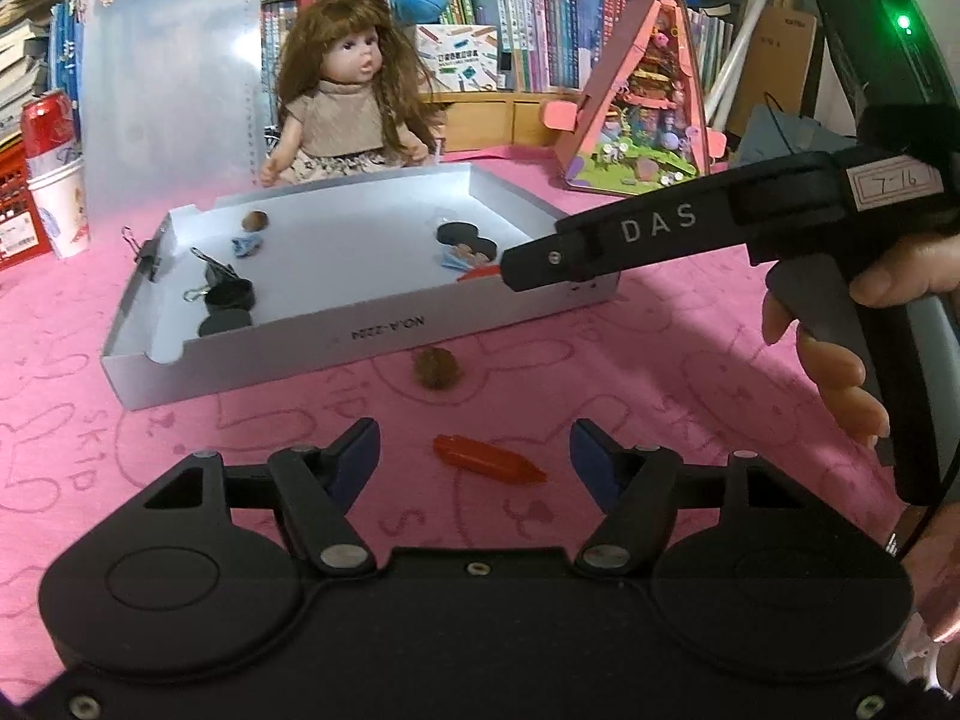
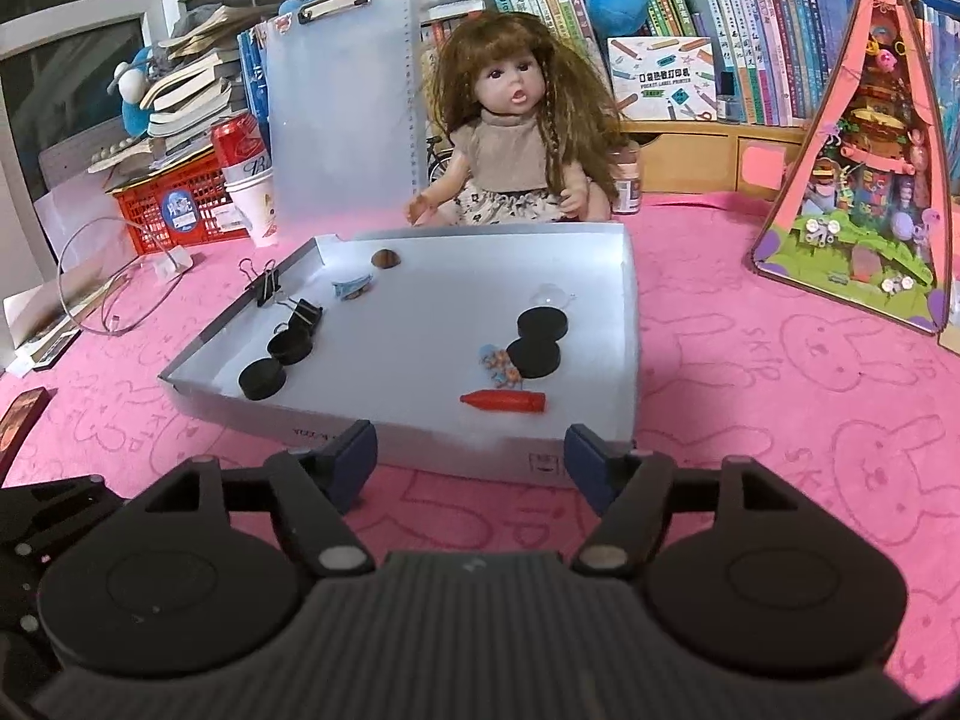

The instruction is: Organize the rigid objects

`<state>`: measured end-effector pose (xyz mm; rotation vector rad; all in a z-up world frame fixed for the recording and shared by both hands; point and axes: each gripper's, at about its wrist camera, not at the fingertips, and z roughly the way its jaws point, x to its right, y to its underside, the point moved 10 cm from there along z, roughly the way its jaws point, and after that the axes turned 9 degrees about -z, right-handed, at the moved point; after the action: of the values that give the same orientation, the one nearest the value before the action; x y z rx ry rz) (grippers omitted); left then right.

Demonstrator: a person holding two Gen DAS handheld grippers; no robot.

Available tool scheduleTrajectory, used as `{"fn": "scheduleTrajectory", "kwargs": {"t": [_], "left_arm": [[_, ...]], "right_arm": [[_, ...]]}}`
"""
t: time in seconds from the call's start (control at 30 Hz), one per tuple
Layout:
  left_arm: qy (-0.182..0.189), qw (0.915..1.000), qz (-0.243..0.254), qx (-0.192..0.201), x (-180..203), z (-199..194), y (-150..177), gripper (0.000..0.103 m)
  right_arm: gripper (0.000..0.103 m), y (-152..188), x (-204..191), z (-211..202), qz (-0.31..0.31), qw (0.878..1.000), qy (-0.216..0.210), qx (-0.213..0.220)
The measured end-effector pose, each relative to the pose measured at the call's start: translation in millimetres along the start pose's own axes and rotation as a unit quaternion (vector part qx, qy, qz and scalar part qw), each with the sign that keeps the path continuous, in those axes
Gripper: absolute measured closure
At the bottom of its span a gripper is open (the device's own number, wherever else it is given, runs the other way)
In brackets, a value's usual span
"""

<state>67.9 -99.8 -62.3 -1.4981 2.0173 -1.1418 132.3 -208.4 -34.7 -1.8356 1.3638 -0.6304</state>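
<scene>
A shallow grey box [image 1: 312, 330] [image 2: 420, 456] lies on the pink cloth. In it are black discs [image 2: 534, 357], binder clips [image 2: 303, 312], a walnut [image 2: 385, 258], small wrapped bits [image 2: 501, 367] and a red crayon-like piece [image 2: 504, 401]. In the left wrist view a second red piece [image 1: 486, 459] lies on the cloth between my open left gripper's [image 1: 474, 459] fingers, with a walnut [image 1: 437, 367] beyond it by the box's front wall. My right gripper [image 2: 471, 456] is open and empty at the box's near wall; its body shows in the left wrist view [image 1: 660, 234].
A doll [image 2: 516, 138] sits behind the box. A clear clipboard [image 2: 342, 114], paper cups with a red can [image 2: 249, 180] and a red crate [image 2: 168, 204] stand at the back left. A pink triangular toy house [image 2: 870, 180] stands at the right. Bookshelves line the back.
</scene>
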Motion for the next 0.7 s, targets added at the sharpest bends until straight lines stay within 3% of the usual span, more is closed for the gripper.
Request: {"fn": "scheduleTrajectory", "kwargs": {"t": [0.1, 0.13, 0.2, 0.3, 0.33, 0.47, 0.7], "left_arm": [[0.011, 0.9999, 0.001, -0.008, 3, 3, 2, 0.046], [0.013, 0.9998, 0.001, -0.011, 3, 5, 2, 0.055], [0.006, 0.9999, 0.003, -0.011, 2, 6, 2, 0.067], [-0.002, 1.0, 0.006, -0.006, 1, 5, 1, 0.074], [-0.002, 1.0, 0.004, -0.004, 0, 4, 0, 0.082], [-0.017, 0.9998, -0.002, 0.005, -9, -2, -5, 0.089], [-0.023, 0.9997, -0.007, 0.003, -18, -8, -4, 0.089]], "right_arm": [[0.022, 1, -2, 2, -0.004, 1.0, -0.001, -0.003], [0.022, 1, -2, 2, -0.005, 1.0, -0.001, -0.003], [0.022, 2, -4, 3, -0.006, 1.0, -0.003, -0.005], [0.022, 2, -5, 4, -0.007, 1.0, -0.005, -0.006], [0.022, 3, -6, 4, -0.009, 1.0, -0.006, -0.007], [0.022, 4, -10, 6, -0.016, 1.0, -0.006, -0.007], [0.022, 3, -15, 8, -0.021, 1.0, -0.006, -0.008]]}}
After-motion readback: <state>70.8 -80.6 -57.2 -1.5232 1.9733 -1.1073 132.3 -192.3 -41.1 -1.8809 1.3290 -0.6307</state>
